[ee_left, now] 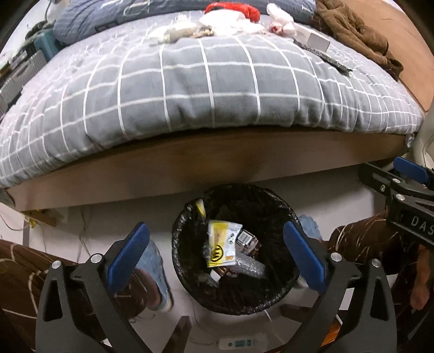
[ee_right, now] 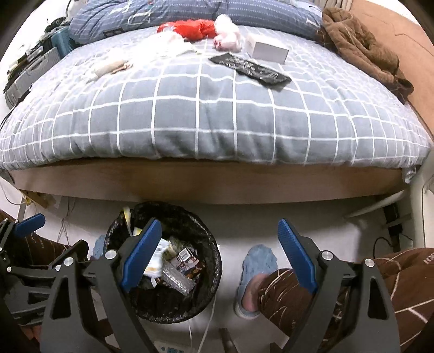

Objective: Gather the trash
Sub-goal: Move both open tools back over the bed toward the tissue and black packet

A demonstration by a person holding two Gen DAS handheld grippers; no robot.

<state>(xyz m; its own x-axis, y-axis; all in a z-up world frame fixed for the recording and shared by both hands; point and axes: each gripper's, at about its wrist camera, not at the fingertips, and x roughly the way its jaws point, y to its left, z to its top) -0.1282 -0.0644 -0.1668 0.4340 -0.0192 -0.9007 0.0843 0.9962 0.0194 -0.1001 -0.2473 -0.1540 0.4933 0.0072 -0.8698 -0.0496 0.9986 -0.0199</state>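
Note:
A bin with a black liner [ee_left: 187, 217] stands on the floor at the foot of the bed, directly under my left gripper [ee_left: 215, 233], which is open and empty. A yellow packet [ee_left: 221, 244] and clear plastic lie inside the bin. My right gripper [ee_right: 219, 228] is open and empty, hovering just right of the bin [ee_right: 211, 244]. On the bed lie a red bag [ee_right: 195, 28], a pink-white bag [ee_right: 227, 39], a white box [ee_right: 268, 51], a black wrapper [ee_right: 252, 68] and crumpled paper [ee_right: 111, 68].
The grey checked duvet [ee_right: 217, 122] covers a wooden bed frame [ee_right: 217, 184]. A brown garment [ee_right: 360, 46] and a blue pillow [ee_right: 190, 10] sit at the back. A person's feet in blue slippers [ee_right: 257, 266] flank the bin. A power strip [ee_left: 238, 343] and cables lie on the floor.

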